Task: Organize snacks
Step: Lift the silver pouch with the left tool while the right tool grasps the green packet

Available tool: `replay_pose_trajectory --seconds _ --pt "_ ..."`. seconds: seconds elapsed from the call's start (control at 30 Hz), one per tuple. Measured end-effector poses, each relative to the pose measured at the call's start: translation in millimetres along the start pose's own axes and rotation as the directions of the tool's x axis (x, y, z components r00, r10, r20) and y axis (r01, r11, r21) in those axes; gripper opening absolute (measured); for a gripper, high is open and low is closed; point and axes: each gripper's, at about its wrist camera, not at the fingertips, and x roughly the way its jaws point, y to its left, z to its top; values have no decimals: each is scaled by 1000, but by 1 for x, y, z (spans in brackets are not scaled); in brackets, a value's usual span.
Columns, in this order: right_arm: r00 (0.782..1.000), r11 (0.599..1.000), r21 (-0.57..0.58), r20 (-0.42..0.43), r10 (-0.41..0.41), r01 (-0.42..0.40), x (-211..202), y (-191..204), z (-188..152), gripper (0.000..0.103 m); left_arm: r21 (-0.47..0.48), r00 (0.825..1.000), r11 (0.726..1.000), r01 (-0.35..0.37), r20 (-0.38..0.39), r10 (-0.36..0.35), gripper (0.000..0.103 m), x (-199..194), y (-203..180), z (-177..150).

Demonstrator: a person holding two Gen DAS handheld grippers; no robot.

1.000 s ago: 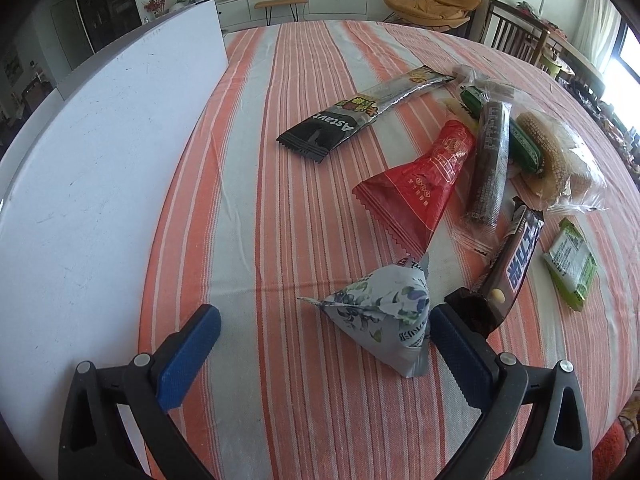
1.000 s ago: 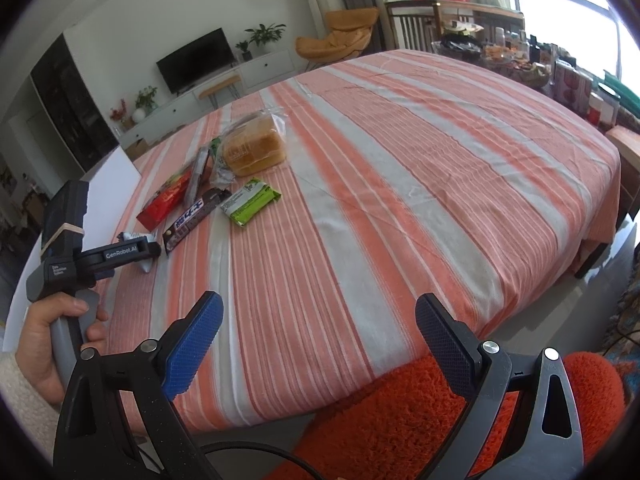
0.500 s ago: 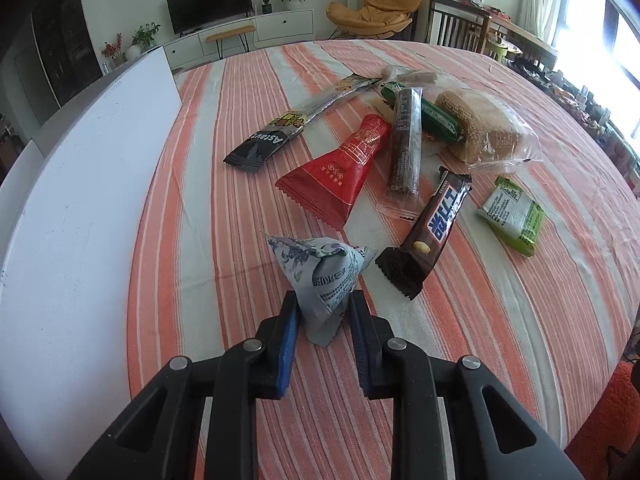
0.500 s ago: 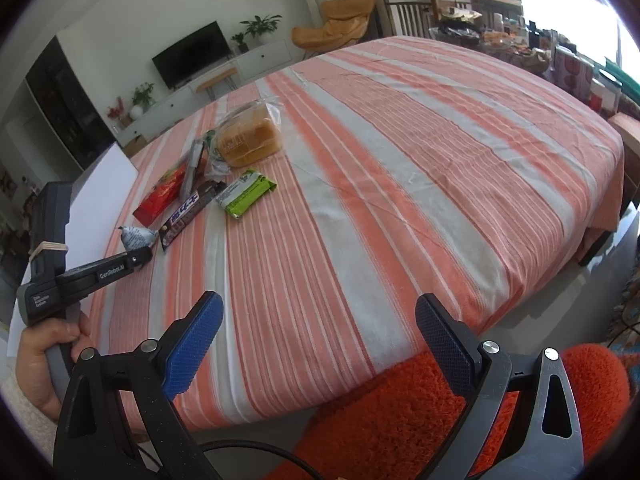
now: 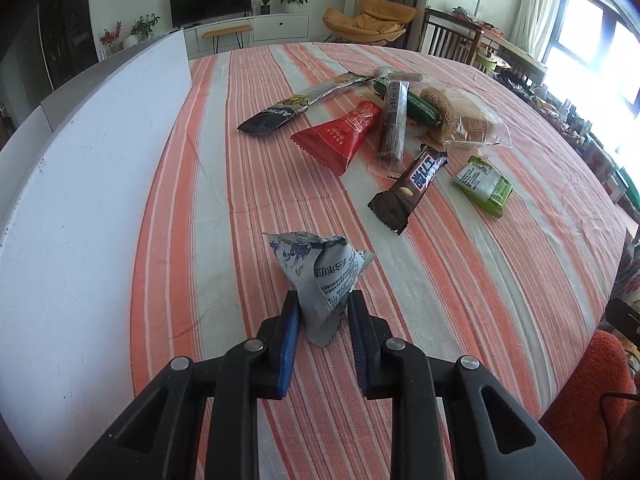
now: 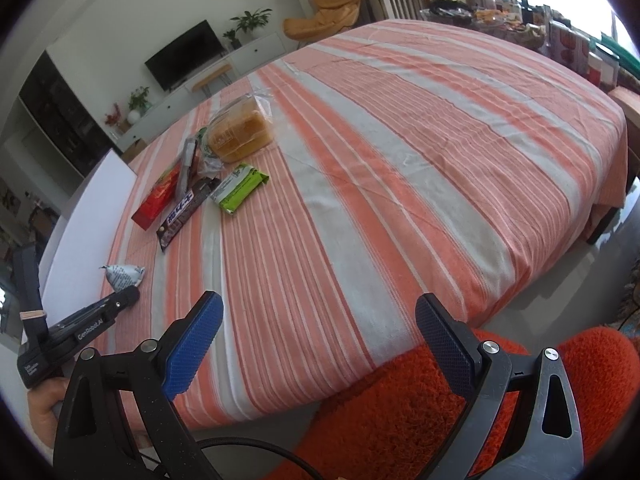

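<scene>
My left gripper (image 5: 323, 307) is shut on a grey-blue triangular snack packet (image 5: 320, 270) and holds it just above the striped cloth; the packet also shows in the right wrist view (image 6: 123, 275), held by the left gripper (image 6: 127, 295). Beyond it lie a dark chocolate bar (image 5: 412, 186), a green packet (image 5: 482, 185), a red pouch (image 5: 340, 136), a long black packet (image 5: 296, 111), a brown stick pack (image 5: 392, 122) and bagged bread (image 5: 460, 118). My right gripper (image 6: 316, 312) is open and empty, near the table's front edge.
A white board (image 5: 80, 184) lies along the table's left side. The striped tablecloth (image 6: 400, 152) covers the table. An orange fuzzy cushion (image 6: 400, 412) sits below the front edge. Chairs and a cluttered table (image 5: 520, 60) stand at the far right.
My left gripper closed on the triangular packet, then drew back toward the table's front with it. The right gripper stayed open and barely moved.
</scene>
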Motion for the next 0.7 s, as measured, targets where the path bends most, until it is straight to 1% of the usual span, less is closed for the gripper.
replay_pose_trajectory --seconds 0.7 --pt "1000 1000 -4 -11 -5 5 3 1 0 98 -24 999 998 52 18 -51 23 -10 -3 -6"
